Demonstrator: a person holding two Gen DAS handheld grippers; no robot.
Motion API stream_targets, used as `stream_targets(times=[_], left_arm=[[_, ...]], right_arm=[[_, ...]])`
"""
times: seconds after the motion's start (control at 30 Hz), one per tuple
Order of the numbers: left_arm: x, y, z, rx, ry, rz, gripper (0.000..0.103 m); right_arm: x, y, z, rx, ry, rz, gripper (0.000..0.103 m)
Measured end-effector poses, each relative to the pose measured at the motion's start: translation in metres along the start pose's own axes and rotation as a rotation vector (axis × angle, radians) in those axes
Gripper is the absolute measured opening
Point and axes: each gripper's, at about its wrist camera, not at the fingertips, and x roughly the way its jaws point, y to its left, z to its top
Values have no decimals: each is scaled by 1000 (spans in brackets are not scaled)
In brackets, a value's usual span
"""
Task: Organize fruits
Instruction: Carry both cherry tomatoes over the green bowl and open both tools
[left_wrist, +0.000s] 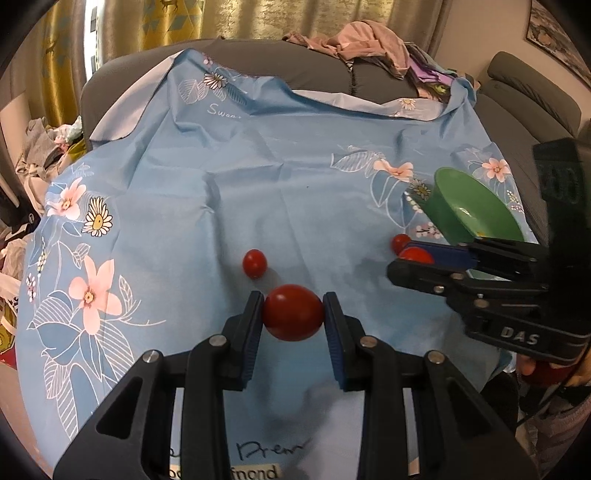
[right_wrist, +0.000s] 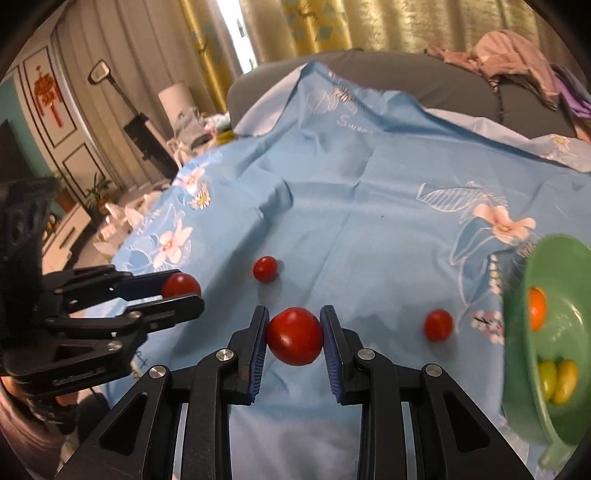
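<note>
Grey sofa (left_wrist: 317, 70) behind, blue floral sheet (left_wrist: 258, 177) draped over it. Clothes pile (left_wrist: 373, 40) on sofa back. Gold and beige curtains (right_wrist: 332, 26), daylight between. Red knot ornament (right_wrist: 48, 96) on panelled wall, left.

Both wrist views look forward, close over the shared blue cloth (left_wrist: 258, 177).

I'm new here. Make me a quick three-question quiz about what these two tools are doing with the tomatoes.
1. True or false: the left tool and the right tool each grip a tomato.
2. How many loose tomatoes lie on the cloth?
3. The bowl is: A) red B) green C) blue

Key:
1. True: left tomato, right tomato.
2. Two.
3. B
</note>
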Motion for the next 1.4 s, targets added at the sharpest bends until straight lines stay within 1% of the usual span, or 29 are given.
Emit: stream_targets(times=[0.13,0.43,0.87,1.13,1.4], left_arm=[[-8,-17,-1,29,-13,11,32],[-20,-58,3,91,-36,9,32],[-16,-118,23,197,-59,0,32],[-6,-150,43,253,-67,-32,32],[7,-187,66,313,-74,-90,32]], right_arm=[[-23,-4,-8,23,-39,-1,31],[-66,-20,-21,65,-128,-27,31],[-114,-55,-38,137,-234,-85,31],[-137,-84,-45,186,-284,-132,31],[-152,-118,-53,258,-319,-187,31]])
